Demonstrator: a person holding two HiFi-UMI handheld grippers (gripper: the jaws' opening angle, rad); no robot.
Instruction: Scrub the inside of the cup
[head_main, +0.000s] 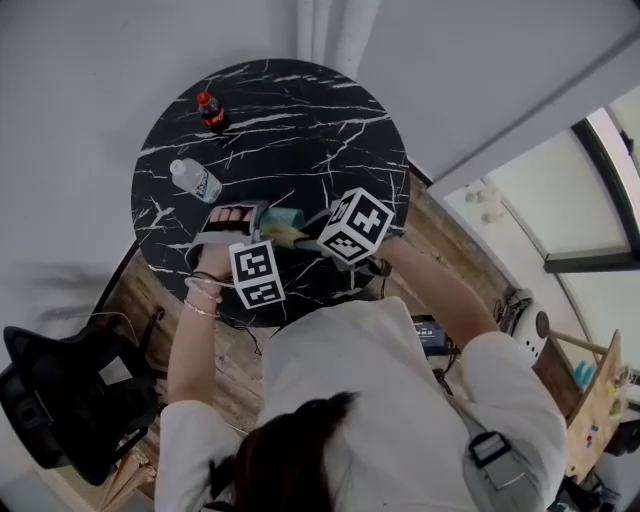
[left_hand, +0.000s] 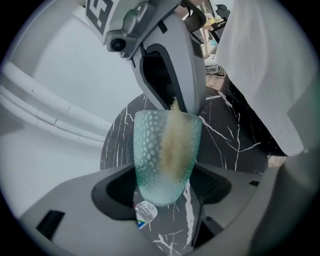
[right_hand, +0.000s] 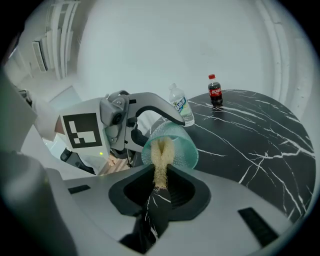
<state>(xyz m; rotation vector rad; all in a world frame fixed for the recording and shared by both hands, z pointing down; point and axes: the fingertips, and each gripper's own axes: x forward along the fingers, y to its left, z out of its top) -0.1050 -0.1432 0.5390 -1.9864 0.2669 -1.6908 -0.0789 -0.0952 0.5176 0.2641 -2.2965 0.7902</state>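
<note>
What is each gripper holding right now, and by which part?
Left gripper: the cup, by its lower body near the base. Right gripper: the scrubber, by its near end; the other end is in the cup.

No legible lettering; only black-and-white square markers (head_main: 257, 274) on the claw cubes (head_main: 356, 226).

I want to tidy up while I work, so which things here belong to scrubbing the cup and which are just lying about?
In use: cup, held in the left gripper; fibrous scrubber, pinched in the right gripper, its end inside the cup.
Lying about: cola bottle, water bottle, both on the table.
</note>
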